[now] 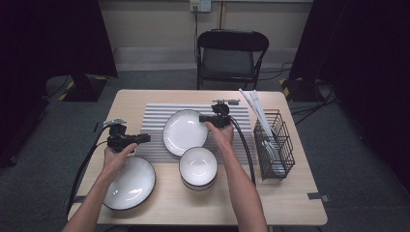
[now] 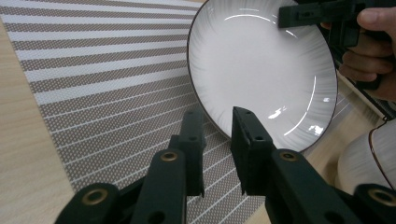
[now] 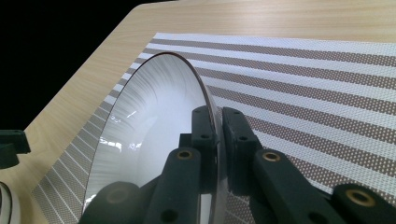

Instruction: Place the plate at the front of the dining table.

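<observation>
A white plate with a dark rim [image 1: 183, 131] is over the striped placemat [image 1: 153, 116] at the table's middle. My right gripper [image 1: 203, 118] is shut on its right rim; in the right gripper view the jaws [image 3: 218, 126] pinch the thin edge of the plate [image 3: 140, 135], which stands tilted above the mat. My left gripper [image 1: 145, 138] hovers at the mat's left edge, pointing toward the plate. Its jaws [image 2: 218, 119] stand a little apart with nothing between them, just short of the plate's near rim [image 2: 261, 70]. The right gripper [image 2: 308, 14] shows at the plate's far side.
A stack of white bowls [image 1: 198, 166] sits in front of the plate. A larger white plate [image 1: 130, 183] lies at the front left under my left forearm. A black wire basket [image 1: 274, 145] with white utensils stands at the right. A folding chair [image 1: 232, 50] is beyond the table.
</observation>
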Action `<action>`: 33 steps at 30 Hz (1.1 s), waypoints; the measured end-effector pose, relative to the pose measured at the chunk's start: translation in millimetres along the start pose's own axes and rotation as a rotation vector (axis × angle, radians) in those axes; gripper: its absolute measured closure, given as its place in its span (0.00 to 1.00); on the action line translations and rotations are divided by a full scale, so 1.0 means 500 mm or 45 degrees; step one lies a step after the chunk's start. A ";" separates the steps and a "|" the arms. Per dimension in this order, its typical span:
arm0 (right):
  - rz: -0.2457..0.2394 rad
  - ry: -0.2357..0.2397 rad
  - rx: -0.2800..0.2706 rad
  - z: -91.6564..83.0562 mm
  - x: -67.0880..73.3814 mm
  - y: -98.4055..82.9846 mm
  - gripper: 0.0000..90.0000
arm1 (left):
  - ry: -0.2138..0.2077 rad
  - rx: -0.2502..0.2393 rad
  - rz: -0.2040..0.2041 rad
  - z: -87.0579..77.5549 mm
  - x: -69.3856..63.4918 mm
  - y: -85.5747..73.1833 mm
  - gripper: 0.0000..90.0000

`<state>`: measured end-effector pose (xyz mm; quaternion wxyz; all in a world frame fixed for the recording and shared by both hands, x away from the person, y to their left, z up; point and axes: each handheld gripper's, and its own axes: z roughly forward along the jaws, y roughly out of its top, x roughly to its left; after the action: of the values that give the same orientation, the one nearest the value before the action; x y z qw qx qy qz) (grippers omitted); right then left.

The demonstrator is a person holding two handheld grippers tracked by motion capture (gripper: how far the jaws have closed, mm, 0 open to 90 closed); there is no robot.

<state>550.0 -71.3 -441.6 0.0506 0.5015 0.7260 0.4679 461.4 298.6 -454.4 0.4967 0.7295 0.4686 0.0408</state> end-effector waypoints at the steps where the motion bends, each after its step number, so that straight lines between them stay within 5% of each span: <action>1: 0.001 -0.009 -0.001 0.001 -0.003 -0.001 0.94 | -0.004 -0.005 -0.002 -0.003 0.000 -0.001 0.81; 18: 0.099 -0.129 -0.043 0.014 -0.031 -0.014 0.95 | -0.001 -0.019 0.002 -0.035 0.004 -0.030 0.80; 23: 0.178 -0.130 -0.051 0.019 -0.052 -0.033 0.95 | 0.002 -0.019 0.009 -0.043 0.004 -0.031 0.79; 33: 0.168 -0.224 -0.037 0.020 -0.071 -0.055 0.95 | 0.012 -0.015 0.023 -0.055 0.002 -0.029 0.79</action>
<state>554.1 -94.2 -481.2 0.0904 0.5864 0.6774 0.4349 438.2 319.3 -452.4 0.4985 0.7303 0.4641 0.0514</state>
